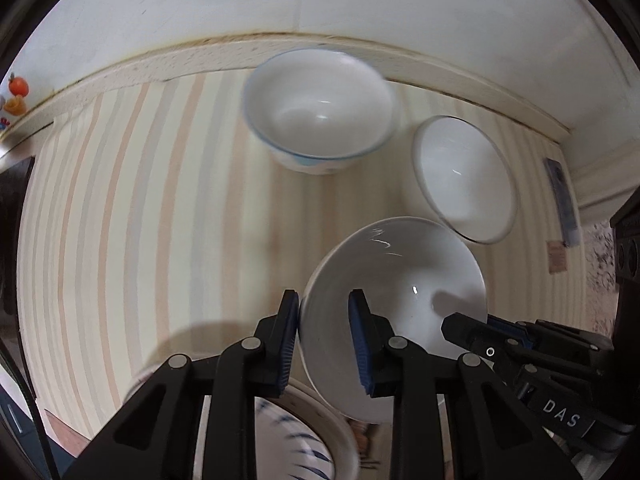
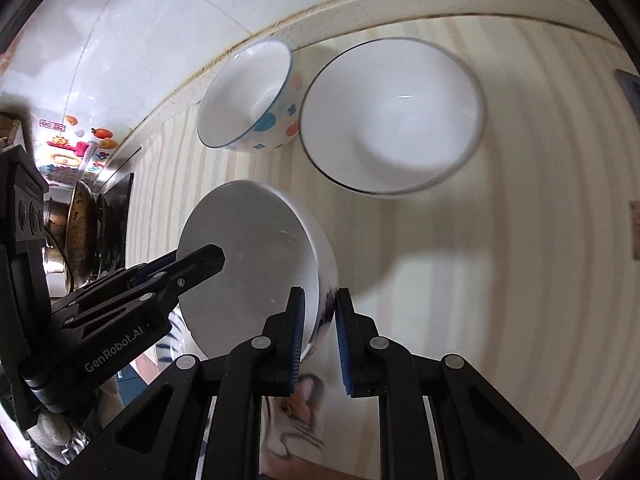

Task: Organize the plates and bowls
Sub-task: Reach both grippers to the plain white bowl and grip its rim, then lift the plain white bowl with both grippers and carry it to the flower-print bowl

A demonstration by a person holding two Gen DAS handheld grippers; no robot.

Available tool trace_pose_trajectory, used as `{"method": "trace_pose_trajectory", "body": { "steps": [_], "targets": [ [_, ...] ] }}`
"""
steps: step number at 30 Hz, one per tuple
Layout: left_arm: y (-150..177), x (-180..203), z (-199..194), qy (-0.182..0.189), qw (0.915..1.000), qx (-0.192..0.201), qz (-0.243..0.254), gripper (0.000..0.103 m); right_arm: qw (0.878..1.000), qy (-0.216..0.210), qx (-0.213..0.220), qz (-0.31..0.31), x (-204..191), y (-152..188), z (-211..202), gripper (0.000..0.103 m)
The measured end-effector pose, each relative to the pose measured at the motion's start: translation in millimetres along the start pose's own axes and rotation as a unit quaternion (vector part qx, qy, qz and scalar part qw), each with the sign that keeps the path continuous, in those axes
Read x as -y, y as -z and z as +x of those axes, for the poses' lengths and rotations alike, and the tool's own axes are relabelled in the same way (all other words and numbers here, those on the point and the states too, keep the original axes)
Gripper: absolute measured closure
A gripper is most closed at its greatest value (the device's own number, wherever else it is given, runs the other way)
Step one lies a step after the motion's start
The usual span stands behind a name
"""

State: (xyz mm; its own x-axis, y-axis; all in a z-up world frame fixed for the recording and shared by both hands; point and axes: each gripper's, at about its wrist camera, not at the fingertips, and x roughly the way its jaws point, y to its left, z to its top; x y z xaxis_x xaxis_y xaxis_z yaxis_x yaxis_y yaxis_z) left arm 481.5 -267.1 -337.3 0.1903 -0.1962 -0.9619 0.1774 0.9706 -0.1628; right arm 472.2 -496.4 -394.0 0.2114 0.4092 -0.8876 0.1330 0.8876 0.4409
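A plain white bowl (image 1: 400,280) hangs tilted above the striped counter (image 1: 140,220), held between both grippers. My left gripper (image 1: 324,320) straddles its near rim, one pad outside and one inside, shut on the wall. My right gripper (image 1: 476,326) clamps the opposite rim. In the right wrist view the same bowl (image 2: 248,248) sits between the right gripper (image 2: 320,320) pads, and the left gripper (image 2: 196,260) pinches its far edge. A blue-rimmed dotted bowl (image 1: 320,108) (image 2: 248,100) and a dark-rimmed white bowl (image 1: 464,176) (image 2: 392,120) stand upright near the back ledge.
Under the held bowl lie a blue-patterned plate (image 1: 304,452) and a plate with an animal picture (image 2: 300,404). A raised ledge (image 1: 120,68) and tiled wall close the back. A stove with a metal pan (image 2: 80,232) sits to the left.
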Motion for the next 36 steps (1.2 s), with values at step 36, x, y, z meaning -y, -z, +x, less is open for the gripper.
{"method": "trace_pose_trajectory", "body": {
  "steps": [36],
  "targets": [
    [78, 85, 2, 0.026, 0.9960, -0.010, 0.085, 0.079, 0.996, 0.004, -0.023, 0.083, 111, 114, -54, 0.075]
  ]
}}
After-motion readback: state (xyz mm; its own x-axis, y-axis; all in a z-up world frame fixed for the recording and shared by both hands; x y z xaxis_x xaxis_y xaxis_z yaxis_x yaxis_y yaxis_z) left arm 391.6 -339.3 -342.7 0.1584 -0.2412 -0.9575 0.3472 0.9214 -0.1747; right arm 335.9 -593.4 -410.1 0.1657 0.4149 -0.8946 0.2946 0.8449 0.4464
